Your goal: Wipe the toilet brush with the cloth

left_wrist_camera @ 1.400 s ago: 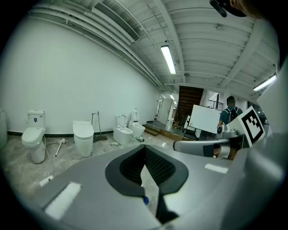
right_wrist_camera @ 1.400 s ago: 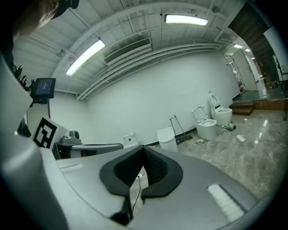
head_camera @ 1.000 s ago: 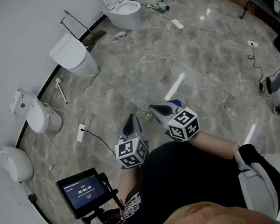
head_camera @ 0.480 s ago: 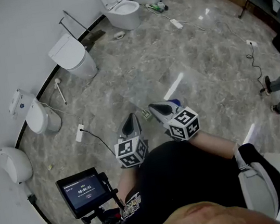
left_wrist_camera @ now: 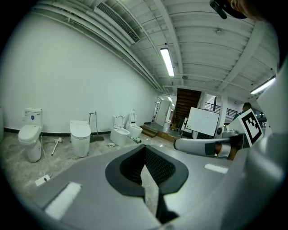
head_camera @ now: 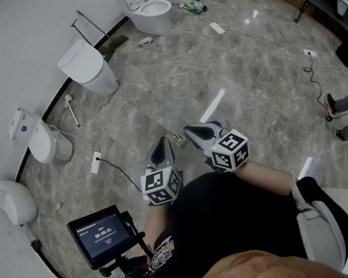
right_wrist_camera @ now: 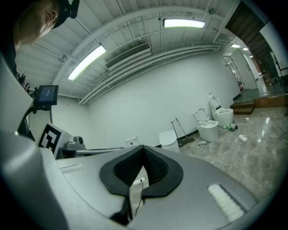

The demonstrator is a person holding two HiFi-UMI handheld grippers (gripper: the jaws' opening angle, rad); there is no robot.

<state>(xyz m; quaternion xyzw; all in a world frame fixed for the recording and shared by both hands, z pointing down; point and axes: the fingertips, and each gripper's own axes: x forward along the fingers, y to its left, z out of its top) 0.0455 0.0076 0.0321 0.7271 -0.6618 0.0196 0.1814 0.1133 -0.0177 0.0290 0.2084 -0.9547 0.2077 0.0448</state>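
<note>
White stick, likely toilet brush (head_camera: 73, 111), on floor (head_camera: 251, 90) well ahead-left of left claw (head_camera: 161, 149), handle running toward wall (head_camera: 3, 51); right claw (head_camera: 194, 133) farther. Both clenched, empty; no cloth seen.

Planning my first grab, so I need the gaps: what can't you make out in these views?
- Cloth: none recognisable in any view. The small white object beside the open-lidded white toilet is too small in the head view.
- Long white-handled stick on the grey marble floor: too small in the head and left gripper views to confirm a brush.
- Floor below the person: hidden by the black-shirted torso in the head view.
</note>
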